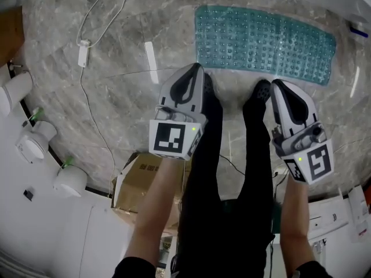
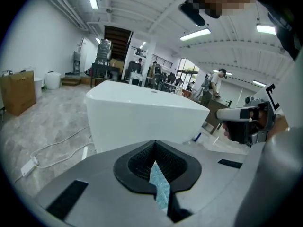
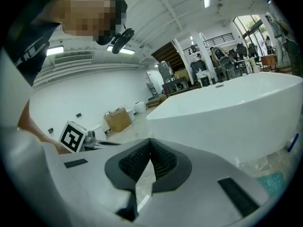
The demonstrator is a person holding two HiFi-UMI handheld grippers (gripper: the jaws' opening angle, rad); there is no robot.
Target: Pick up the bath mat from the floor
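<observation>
On the marble floor [image 1: 104, 91], just in front of the white bathtub [image 2: 142, 117], the teal bath mat [image 1: 264, 42] lies flat and spread out, with its long side running along the tub. The person's black shoes [image 1: 259, 90] stand just short of its near edge.

The left gripper [image 1: 196, 68] is held above the floor, and its tips point toward the mat's near left corner. In the left gripper view the left gripper's two dark ribbed pads meet at their tips, so it is closed with nothing caught between them. A sliver of the teal mat shows through the narrow gap behind the tips, lying on the floor well below and apart from the pads.

The right gripper [image 1: 277, 84] is held beside the person's right leg and aims toward the middle of the mat's near edge. In the right gripper view its pads are likewise pressed together at the tips and empty, and only pale floor shows through the slit behind them. A corner of the mat appears at that view's lower right, clear of the gripper.

To the left on the floor, away from the mat, run a white cable [image 1: 87, 97] and its plug block.
</observation>
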